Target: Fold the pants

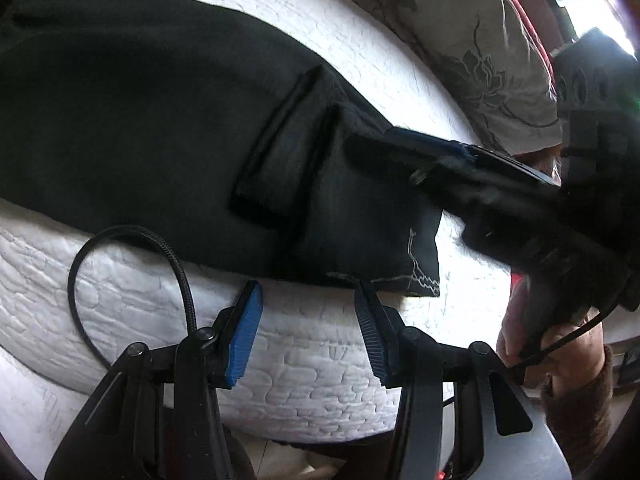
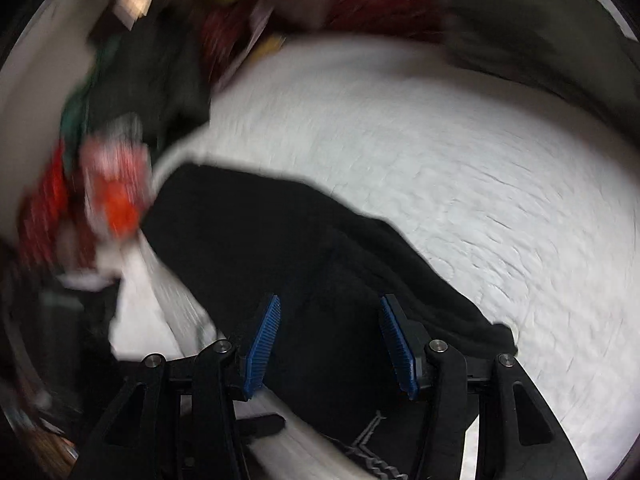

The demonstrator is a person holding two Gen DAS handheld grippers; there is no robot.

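Note:
Black pants [image 1: 160,112] lie across a white quilted mattress [image 1: 312,352], with a pocket flap [image 1: 280,152] and pale stitching at the near corner [image 1: 416,272]. My left gripper [image 1: 308,300] is open and empty, just short of the pants' near edge. My right gripper shows in the left wrist view [image 1: 400,148], reaching over the pants from the right; its jaw state is unclear there. In the blurred right wrist view my right gripper [image 2: 328,312] is open above the black pants [image 2: 248,232], holding nothing.
A grey floral pillow [image 1: 480,60] lies at the mattress's far right. A black cable [image 1: 132,240] loops by my left gripper. A blurred pile of red, green and dark clothes [image 2: 112,184] sits beyond the mattress edge on the left.

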